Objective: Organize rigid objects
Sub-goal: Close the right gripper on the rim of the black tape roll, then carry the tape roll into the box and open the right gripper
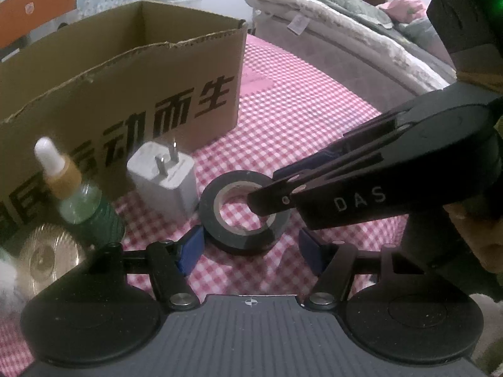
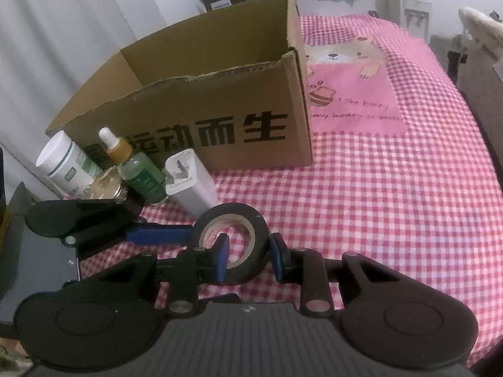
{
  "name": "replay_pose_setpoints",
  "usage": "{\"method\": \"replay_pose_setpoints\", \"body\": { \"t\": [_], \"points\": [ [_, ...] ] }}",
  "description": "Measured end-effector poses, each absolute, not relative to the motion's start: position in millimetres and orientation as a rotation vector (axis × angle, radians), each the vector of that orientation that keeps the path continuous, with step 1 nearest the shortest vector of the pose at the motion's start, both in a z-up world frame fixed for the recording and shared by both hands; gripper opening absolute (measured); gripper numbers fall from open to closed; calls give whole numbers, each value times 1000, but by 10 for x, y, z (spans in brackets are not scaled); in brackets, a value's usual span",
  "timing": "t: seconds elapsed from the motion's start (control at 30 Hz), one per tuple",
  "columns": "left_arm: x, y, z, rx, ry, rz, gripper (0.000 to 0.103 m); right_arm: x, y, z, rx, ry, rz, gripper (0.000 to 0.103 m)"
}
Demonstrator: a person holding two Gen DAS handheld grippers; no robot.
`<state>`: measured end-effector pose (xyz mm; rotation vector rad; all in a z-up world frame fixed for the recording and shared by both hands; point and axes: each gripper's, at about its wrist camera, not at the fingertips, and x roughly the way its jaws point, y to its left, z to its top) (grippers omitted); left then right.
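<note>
Left wrist view showed us the roll of black tape (image 1: 244, 215) lying flat on the pink checked cloth (image 1: 298, 132) that covered the surface, just ahead of our left tool (image 1: 251, 248). That tool was released: its blue pads (image 1: 190, 249) stood spread on either side of the roll, touching nothing that we could see. Our right tool (image 1: 267, 199) reached in from the right of that view, and one dark finger tip sat over the hole of the roll.

From the right wrist view we saw the right tool (image 2: 248, 257) straddling the wall of the tape (image 2: 234, 238): one blue finger (image 2: 221, 259) stood inside the core and the other just outside the rim. We could not tell whether the pads were pressing on the wall yet. The left tool (image 2: 157, 234) lay near the roll on its left side.

Just beside the tape stood a white plug charger (image 1: 165, 182), prongs up. Left of it we saw a green dropper bottle (image 1: 81, 201) with a white tip, a gold ridged lid (image 1: 47, 256), and, in the right wrist view, a white jar (image 2: 67, 165). Behind them all stood an open cardboard box (image 1: 125, 94) with black printed characters on its front.
</note>
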<state>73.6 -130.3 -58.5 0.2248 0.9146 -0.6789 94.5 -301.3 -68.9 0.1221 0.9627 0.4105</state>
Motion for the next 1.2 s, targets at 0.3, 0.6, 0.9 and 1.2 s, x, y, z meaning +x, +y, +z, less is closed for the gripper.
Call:
{"method": "replay_pose_setpoints", "body": {
  "t": [0.3, 0.6, 0.9, 1.2],
  "points": [
    [551, -1242, -549, 236, 926, -685, 66, 854, -2920, -668, 121, 990, 431, 30],
    [522, -1240, -554, 279, 894, -670, 68, 815, -2897, -636, 109, 982, 438, 30],
    [612, -1277, -604, 284, 896, -667, 68, 861, -2896, -671, 87, 997, 446, 30],
    [630, -1348, -625, 309, 876, -651, 66, 876, -2886, -712, 76, 982, 464, 30]
  ]
}}
